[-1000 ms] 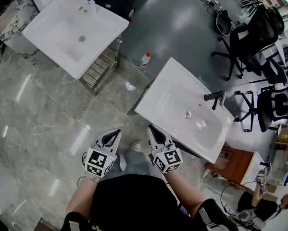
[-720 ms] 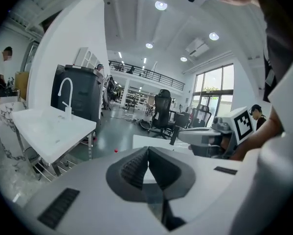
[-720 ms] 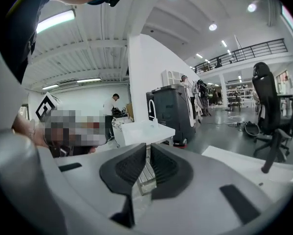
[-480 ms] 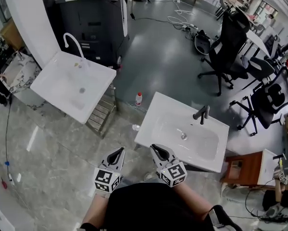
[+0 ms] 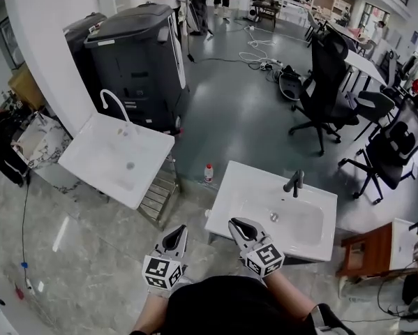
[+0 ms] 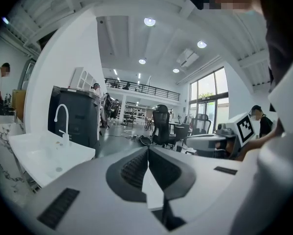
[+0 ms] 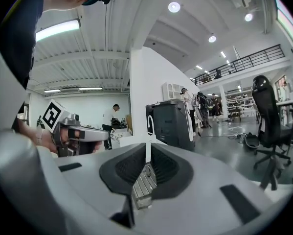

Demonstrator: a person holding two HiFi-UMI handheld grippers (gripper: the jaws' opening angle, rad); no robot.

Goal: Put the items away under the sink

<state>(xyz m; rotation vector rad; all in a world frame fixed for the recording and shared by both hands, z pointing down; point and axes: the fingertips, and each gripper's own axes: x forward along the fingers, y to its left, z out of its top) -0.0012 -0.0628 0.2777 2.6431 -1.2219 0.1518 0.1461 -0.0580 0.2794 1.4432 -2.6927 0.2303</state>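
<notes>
Two empty grippers held before the white sink

The left gripper [image 5: 178,230] and right gripper [image 5: 236,224] each have their jaws closed together on nothing. A red-capped bottle [image 5: 208,173] stands on the grey floor just beside the white sink [image 5: 240,180], well apart from both grippers.

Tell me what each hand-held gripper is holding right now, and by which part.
Nothing is held. The left hand-held gripper and the right hand-held gripper both have their jaws closed together, with nothing between them.
</notes>
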